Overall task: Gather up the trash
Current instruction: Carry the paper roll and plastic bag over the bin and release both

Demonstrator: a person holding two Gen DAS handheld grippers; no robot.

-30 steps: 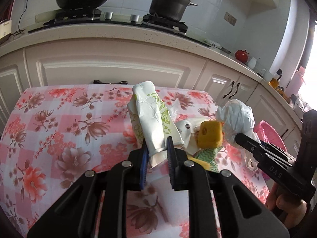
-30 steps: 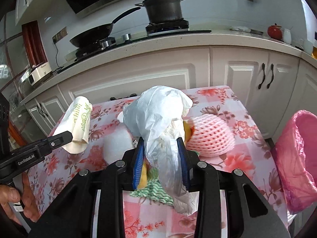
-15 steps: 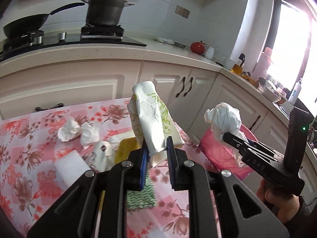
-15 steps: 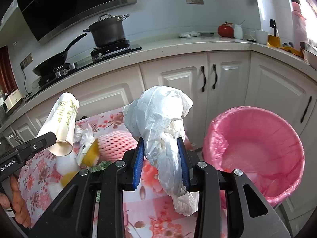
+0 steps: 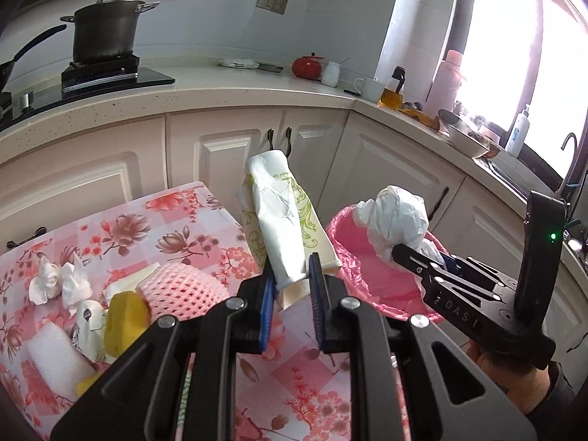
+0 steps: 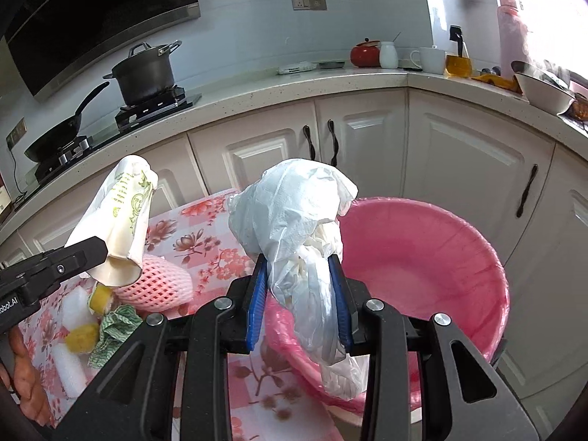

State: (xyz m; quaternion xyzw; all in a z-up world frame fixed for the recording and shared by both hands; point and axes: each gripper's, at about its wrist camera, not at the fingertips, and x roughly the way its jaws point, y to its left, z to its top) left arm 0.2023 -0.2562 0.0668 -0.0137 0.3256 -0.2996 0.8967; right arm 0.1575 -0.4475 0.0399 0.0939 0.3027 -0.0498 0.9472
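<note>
- A crumpled paper cup, white with green scrollwork, is clamped between the blue ribbed pads of the left gripper; it is flattened and creased, open end down.
- A bunched white plastic bag, thin and wrinkled, is pinched by the right gripper, with a translucent tail hanging below the pads.
- The bin is round and lined with glossy pink film; the bag is held over its near rim.
- In the left wrist view, the cup is held just left of the bin, over the table edge.
- The table is covered in a pink floral checked cloth.
- Left of the bin, on the table, a pink foam net, yellow sponge pieces, a white foam block, crumpled tissues and a green-patterned cloth are seen.
</note>
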